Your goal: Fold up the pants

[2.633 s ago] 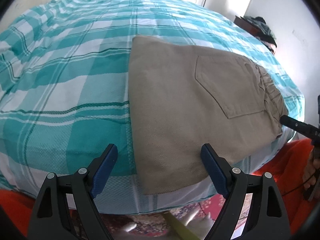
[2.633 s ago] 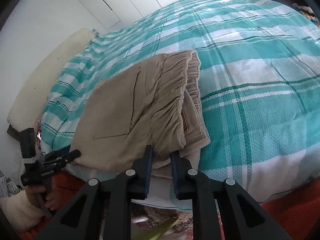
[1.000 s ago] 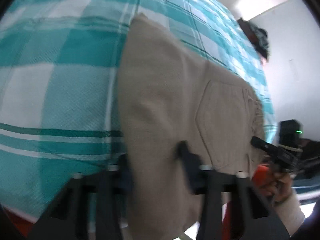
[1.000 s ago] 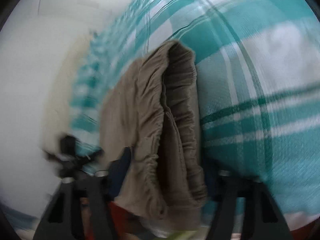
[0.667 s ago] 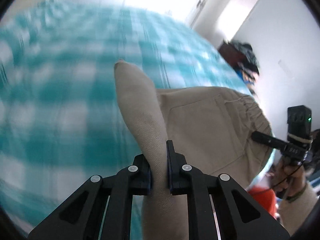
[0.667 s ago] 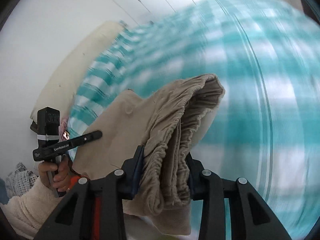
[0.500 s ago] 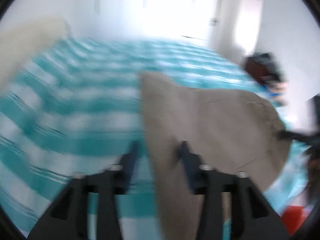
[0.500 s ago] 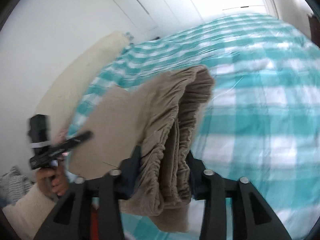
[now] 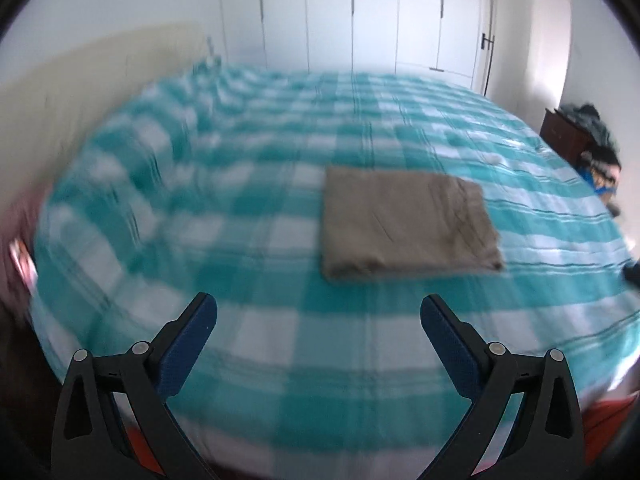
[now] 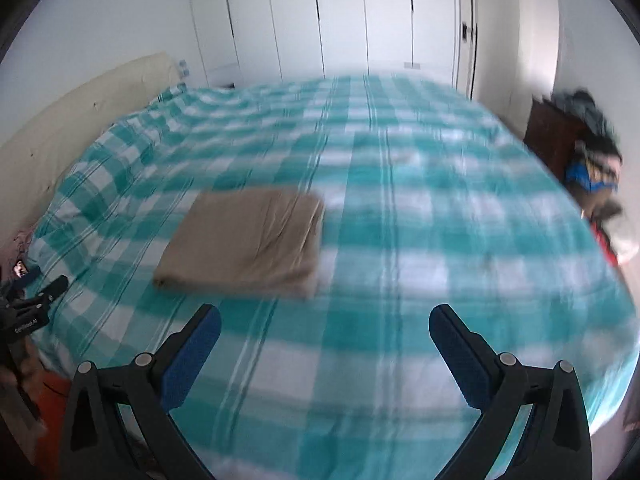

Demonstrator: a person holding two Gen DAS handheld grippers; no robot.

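Note:
The tan pants [image 9: 404, 224] lie folded into a flat rectangle on the teal-and-white checked bedspread [image 9: 240, 240]. In the right wrist view the same pants [image 10: 248, 248] lie left of centre on the bedspread [image 10: 440, 240]. My left gripper [image 9: 318, 312] hangs above the near part of the bed, back from the pants; its jaws are opening wide with nothing between them. My right gripper [image 10: 324, 322] is likewise raised and apart from the pants, jaws opening, nothing between them. The left gripper [image 10: 36, 300] also shows at the left edge of the right wrist view.
White wardrobe doors [image 9: 360, 20] line the far wall. A cream headboard [image 10: 80, 112] runs along the bed's left side. A dark cabinet [image 10: 560, 136] piled with clothes stands at the right. An orange floor [image 9: 608, 420] shows at the bed's near edge.
Both grippers let go of the pants and opened wide. They rose and pulled back from the bed, and the pants now lie flat farther onto the bedspread.

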